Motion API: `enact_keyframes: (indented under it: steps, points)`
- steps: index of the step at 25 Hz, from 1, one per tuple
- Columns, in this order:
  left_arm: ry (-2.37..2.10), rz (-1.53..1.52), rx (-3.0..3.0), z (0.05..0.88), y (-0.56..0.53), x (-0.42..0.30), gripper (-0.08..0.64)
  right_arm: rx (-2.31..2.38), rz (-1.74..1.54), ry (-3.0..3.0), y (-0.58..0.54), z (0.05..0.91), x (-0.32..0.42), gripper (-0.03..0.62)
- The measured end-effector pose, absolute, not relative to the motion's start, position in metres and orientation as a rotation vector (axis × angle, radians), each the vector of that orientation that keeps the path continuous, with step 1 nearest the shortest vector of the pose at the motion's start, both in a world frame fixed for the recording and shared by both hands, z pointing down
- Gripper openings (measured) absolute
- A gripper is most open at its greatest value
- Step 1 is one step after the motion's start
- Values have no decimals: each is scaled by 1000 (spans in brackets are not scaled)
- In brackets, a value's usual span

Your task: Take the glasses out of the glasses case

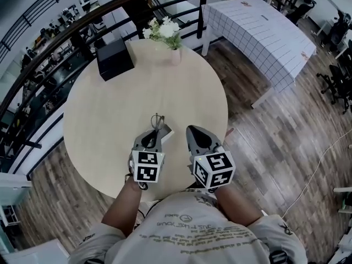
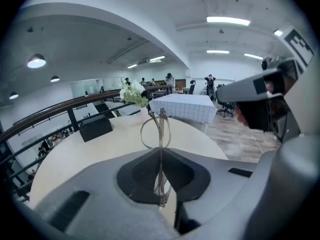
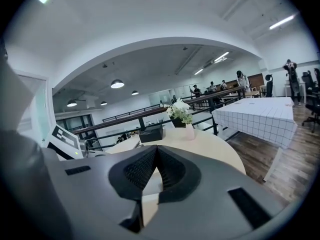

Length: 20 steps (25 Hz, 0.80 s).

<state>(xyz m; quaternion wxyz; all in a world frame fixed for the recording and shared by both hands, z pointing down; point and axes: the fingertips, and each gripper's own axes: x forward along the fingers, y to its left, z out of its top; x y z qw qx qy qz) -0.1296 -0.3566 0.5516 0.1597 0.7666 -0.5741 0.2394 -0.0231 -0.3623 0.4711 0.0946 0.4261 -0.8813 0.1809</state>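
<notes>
Over the near edge of the round bench (image 1: 104, 131), the left tool (image 1: 157, 131) is clamped on the glasses (image 2: 156, 129). They are held edge-on between its jaws, long axis along the jaws, one wire lens rim pointing out past the tips toward the far edge. A pale flat object (image 1: 167, 132) is seen just beside that tip. The right tool (image 3: 157, 147) is held alongside, jaws together on nothing. A black box (image 1: 115, 58) and a vase of white flowers (image 1: 165, 31) are set at the far edge.
</notes>
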Motion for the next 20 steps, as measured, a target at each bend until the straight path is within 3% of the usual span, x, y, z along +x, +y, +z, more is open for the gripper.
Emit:
enact_keyframes:
  steps: [8,20]
  points:
    - [-1943,327,2085,466,-336,-164,25,1221,411,-2773,-344,441,-64,15]
    - [-2243,394,1871,452,-294,-225,24,1029,375,-2866,-321,430,-126,14]
